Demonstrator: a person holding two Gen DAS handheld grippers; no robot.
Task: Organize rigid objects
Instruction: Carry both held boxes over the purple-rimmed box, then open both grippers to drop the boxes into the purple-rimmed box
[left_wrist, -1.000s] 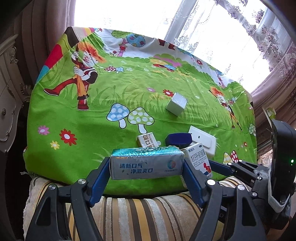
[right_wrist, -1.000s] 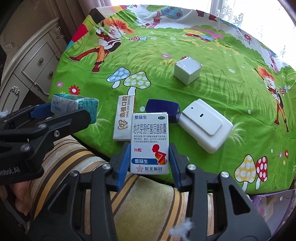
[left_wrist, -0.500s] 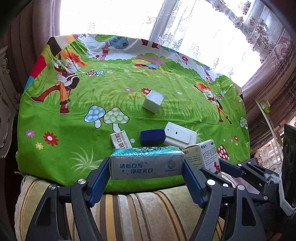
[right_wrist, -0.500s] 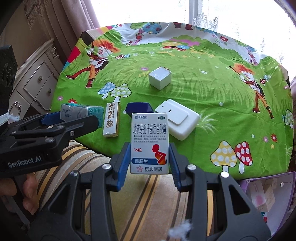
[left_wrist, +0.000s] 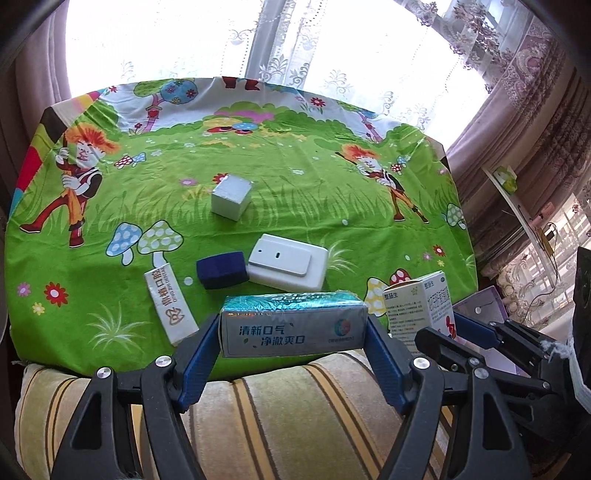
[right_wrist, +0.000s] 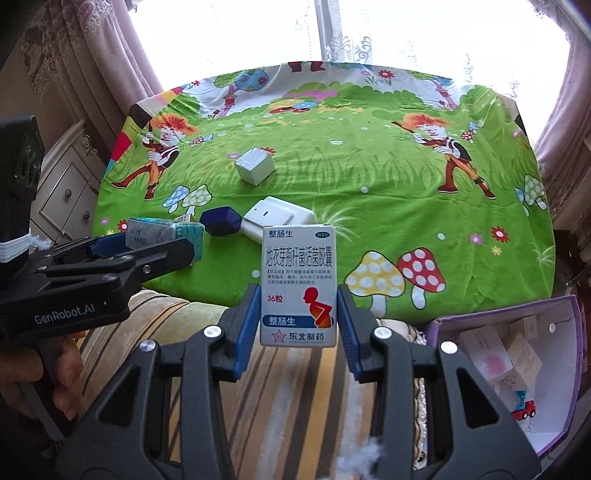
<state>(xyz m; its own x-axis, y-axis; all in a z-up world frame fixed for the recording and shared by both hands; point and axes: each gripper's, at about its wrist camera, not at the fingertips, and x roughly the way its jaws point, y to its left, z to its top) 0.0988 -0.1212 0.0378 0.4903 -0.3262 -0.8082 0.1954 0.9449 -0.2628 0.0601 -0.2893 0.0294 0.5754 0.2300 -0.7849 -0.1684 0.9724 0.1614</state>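
My left gripper is shut on a teal-topped silver box, held crosswise above the striped cushion. My right gripper is shut on a white medicine box held upright; it also shows in the left wrist view. On the green cartoon tablecloth lie a small white cube box, a flat white device, a dark blue case and a narrow white box.
A purple-rimmed open box with several small cartons and a toy sits low at the right, beside the table. A striped cushion lies under both grippers. A white drawer cabinet stands at the left.
Both grippers have pulled back and up from the table with their boxes still held. The table looks farther off and the purple-rimmed box has come into the right wrist view.
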